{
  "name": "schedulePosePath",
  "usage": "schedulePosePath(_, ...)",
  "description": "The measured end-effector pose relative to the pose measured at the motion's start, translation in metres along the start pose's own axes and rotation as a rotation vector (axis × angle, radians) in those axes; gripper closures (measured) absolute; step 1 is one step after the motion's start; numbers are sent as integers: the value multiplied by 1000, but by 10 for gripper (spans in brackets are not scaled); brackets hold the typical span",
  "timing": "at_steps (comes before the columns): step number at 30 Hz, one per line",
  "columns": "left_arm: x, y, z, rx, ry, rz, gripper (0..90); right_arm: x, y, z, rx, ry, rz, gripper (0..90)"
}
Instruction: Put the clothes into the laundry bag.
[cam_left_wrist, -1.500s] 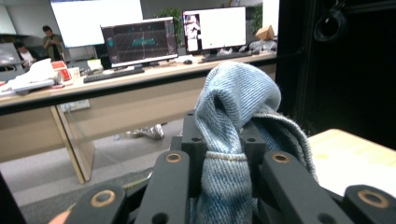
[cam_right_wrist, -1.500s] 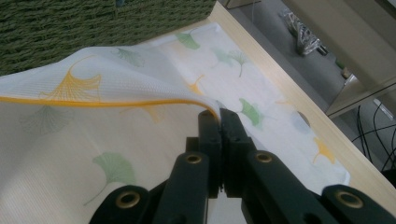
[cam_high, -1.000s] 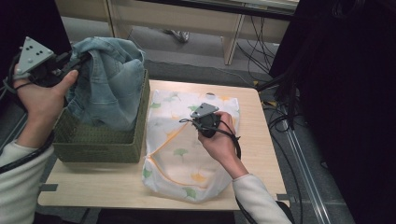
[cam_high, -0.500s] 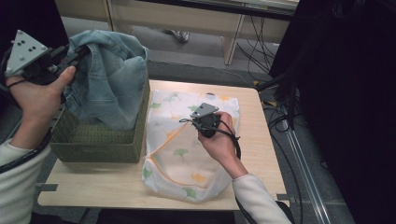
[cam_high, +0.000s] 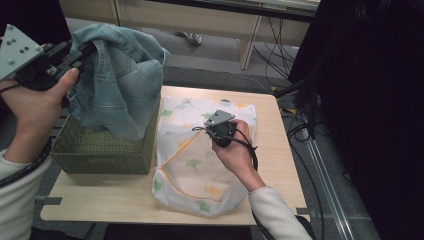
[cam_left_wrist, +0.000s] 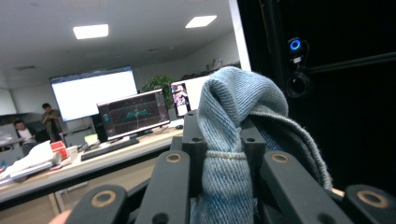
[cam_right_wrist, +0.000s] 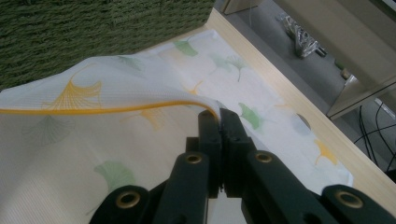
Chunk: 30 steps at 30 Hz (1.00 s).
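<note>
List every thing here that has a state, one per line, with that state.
Denim garment: lifted, its lower part hanging into the basket, a fold pinched in the left claw.
Left claw: shut on the denim.
Green woven basket: upright at the table's left, open-topped.
Mesh laundry bag: lying flat on the table, its yellow-trimmed edge raised.
Right claw: shut on the bag's edge.
Wooden table: bearing basket and bag.

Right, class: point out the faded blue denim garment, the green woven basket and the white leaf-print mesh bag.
faded blue denim garment (cam_high: 120, 85), high view, hanging middle fold.
green woven basket (cam_high: 100, 152), high view, front wall.
white leaf-print mesh bag (cam_high: 190, 172), high view, flat lower panel.
</note>
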<state>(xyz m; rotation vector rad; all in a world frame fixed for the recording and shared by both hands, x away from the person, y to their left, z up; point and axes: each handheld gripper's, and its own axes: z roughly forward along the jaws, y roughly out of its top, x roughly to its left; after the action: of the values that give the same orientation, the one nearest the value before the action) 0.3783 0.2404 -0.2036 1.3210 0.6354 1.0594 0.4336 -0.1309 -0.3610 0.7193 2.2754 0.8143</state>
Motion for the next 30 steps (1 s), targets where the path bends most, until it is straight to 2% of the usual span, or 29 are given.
schedulePosePath(6, -6, 9, -5, -27, -38, 0, 777, 0, 0, 0, -3, 3, 6, 899)
schedulePosePath(10, -12, 16, -8, -60, -82, 9, 777, -1, 0, 0, -7, 8, 3, 899)
schedulePosePath(11, -13, 17, -9, -63, -93, 11, 777, -1, 0, 0, -5, 7, 17, 899)
schedulePosePath(18, -21, 24, -12, -91, -201, -24, 778, -2, 0, 0, -12, 6, 17, 899)
schedulePosePath(21, -24, 24, -13, -95, -246, -46, 778, -1, -1, 0, -8, 11, 43, 899)
schedulePosePath(30, -36, 27, -29, -101, -380, -77, 778, -4, -1, -1, -18, 11, 41, 899)
